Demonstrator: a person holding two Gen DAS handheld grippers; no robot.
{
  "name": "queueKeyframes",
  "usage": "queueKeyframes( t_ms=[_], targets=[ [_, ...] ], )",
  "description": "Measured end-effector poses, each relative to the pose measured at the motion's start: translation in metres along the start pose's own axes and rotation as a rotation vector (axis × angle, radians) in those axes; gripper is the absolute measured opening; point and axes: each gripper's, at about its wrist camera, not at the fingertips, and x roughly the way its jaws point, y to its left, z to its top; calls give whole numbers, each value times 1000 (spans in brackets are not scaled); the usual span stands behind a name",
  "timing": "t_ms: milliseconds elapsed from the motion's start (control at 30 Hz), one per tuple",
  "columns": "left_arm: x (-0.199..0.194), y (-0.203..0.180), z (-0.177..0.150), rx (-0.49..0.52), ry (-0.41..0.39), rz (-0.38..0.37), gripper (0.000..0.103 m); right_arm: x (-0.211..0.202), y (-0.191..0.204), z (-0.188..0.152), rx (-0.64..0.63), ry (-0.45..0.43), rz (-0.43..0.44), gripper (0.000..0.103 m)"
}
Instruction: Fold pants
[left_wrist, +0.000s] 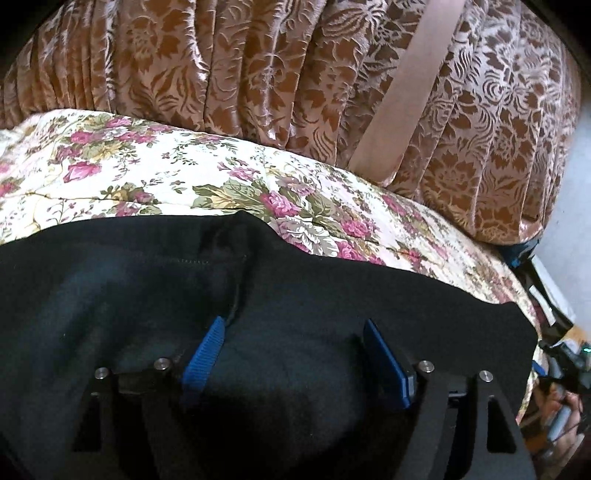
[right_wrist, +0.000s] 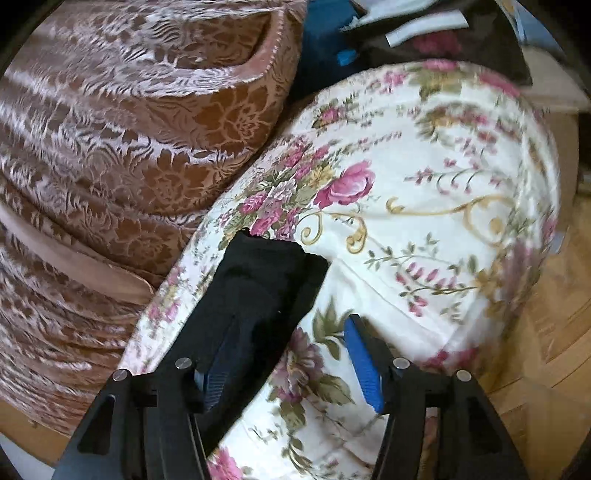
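The black pants (left_wrist: 155, 280) lie spread on a floral bedspread (left_wrist: 122, 166). In the left wrist view my left gripper (left_wrist: 295, 328) is open, its blue pads (left_wrist: 205, 360) set wide just above the black cloth near a stitched seam. In the right wrist view my right gripper (right_wrist: 291, 336) is open. Its left pad is partly dark against the end of a pant leg (right_wrist: 266, 280), and its right pad (right_wrist: 364, 363) is over the floral bedspread (right_wrist: 424, 221). Neither gripper holds anything.
A brown and pink brocade curtain (left_wrist: 258, 74) with a plain pink band hangs behind the bed. It also shows in the right wrist view (right_wrist: 110, 147). Wooden floor (right_wrist: 554, 332) lies beyond the bed's right edge. Clutter sits at the far end (right_wrist: 406, 29).
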Motion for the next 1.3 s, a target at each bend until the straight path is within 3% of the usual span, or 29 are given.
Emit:
queueKeyframes(
  t_ms=[267,367,433,533,700,900,1000,1300],
  targets=[
    [-1,-1,0,-4,-6,14,78,25,-2,11,69,-29,49,59],
    [0,0,0,-3,-5,7,80,34,0,13,66,-30,12,48],
    [0,1,0,-6,-5,2,80,38,0,15,64,-22,-5,34],
    [-2,1,1,-15,-4,10,80,36,0,16,87,-5,31,23],
    [-8,11,13,-41,12,45,80,23,15,18,108,-16,53,22],
    [-29,37,13,-64,-60,136,86,-1,63,16,27,-47,136,21],
    [-29,49,4,-104,-71,116,87,-9,91,11,-26,-53,186,21],
    [-29,49,-1,-96,-88,85,92,-33,159,-14,-124,-32,319,21]
  ],
)
